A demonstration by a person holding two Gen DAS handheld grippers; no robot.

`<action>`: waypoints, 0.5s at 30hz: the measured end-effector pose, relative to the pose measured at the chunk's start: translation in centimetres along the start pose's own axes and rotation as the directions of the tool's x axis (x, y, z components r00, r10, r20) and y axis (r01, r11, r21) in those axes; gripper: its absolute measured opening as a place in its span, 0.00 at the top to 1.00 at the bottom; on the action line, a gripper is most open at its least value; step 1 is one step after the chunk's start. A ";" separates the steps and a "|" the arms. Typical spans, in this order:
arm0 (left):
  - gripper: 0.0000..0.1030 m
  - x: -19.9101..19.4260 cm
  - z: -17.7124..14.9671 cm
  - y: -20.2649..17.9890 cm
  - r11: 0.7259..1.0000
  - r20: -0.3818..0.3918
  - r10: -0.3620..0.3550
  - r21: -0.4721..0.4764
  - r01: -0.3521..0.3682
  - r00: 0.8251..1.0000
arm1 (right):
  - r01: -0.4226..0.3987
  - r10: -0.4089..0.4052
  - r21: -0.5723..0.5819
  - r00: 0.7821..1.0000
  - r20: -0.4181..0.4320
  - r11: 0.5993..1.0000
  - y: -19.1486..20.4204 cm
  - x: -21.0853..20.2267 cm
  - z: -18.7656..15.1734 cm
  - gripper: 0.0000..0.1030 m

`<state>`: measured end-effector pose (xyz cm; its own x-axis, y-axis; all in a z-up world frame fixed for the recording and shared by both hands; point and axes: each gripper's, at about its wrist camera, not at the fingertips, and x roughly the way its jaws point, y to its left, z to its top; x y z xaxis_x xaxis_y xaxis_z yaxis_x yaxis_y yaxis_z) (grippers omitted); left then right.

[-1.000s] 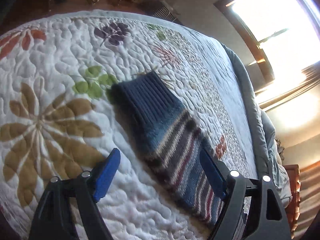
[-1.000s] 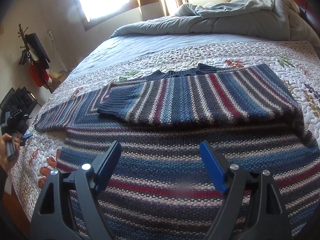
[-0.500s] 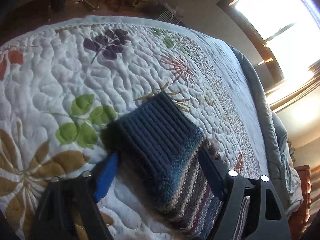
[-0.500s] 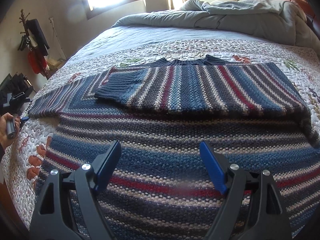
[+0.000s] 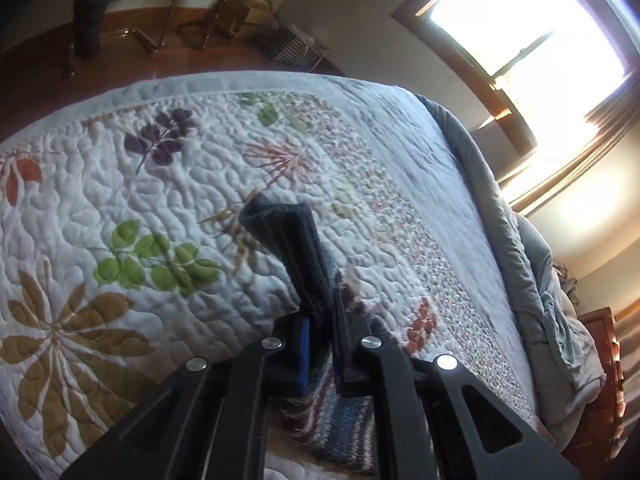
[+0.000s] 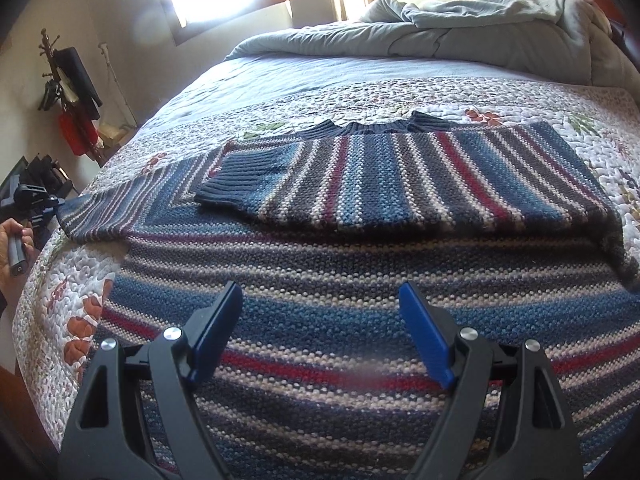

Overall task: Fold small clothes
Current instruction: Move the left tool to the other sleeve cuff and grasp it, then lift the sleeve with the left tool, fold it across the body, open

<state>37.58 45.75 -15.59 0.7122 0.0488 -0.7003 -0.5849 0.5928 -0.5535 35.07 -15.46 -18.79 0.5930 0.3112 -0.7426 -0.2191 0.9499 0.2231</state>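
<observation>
A striped knit sweater (image 6: 360,264) in blue, grey, red and cream lies flat on the quilted bed (image 6: 280,96). One sleeve (image 6: 400,176) is folded across its chest, ribbed navy cuff (image 6: 240,180) to the left. The other sleeve (image 6: 120,208) stretches out to the left. My left gripper (image 5: 320,344) is shut on that sleeve's navy cuff (image 5: 292,240), which stands pinched up off the quilt. In the right wrist view that gripper (image 6: 36,204) shows at the far left in a hand (image 6: 10,248). My right gripper (image 6: 320,336) hangs open above the sweater's lower body, holding nothing.
A crumpled grey-blue duvet (image 6: 480,24) is heaped at the head of the bed. The flowered quilt (image 5: 120,208) ends at the bed's edge, with wooden floor (image 5: 48,64) and chair legs beyond. A coat stand (image 6: 68,92) stands by the wall under a bright window (image 5: 532,36).
My left gripper moved forward to the sleeve's cuff, closed on it and lifted it off the quilt. The right gripper stayed open over the sweater's body.
</observation>
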 end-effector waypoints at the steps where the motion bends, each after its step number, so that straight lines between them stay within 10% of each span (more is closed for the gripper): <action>1: 0.92 -0.8 -0.1 -1.4 1.000 0.008 -0.017 0.021 0.017 1.000 | -0.003 0.003 0.005 1.000 0.002 1.000 -0.1 -0.2 0.1 0.22; 15: 0.92 -6.7 -6.4 -20.6 0.931 -0.063 -0.234 0.273 0.242 0.970 | -0.054 0.053 0.074 0.998 0.025 0.996 -1.4 -1.5 0.6 0.22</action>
<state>42.36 28.10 -2.33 0.8032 -0.1424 -0.5784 -0.2657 0.7834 -0.5618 35.00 -17.18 -17.60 0.5995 0.3615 -0.7141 -0.1928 0.9311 0.3095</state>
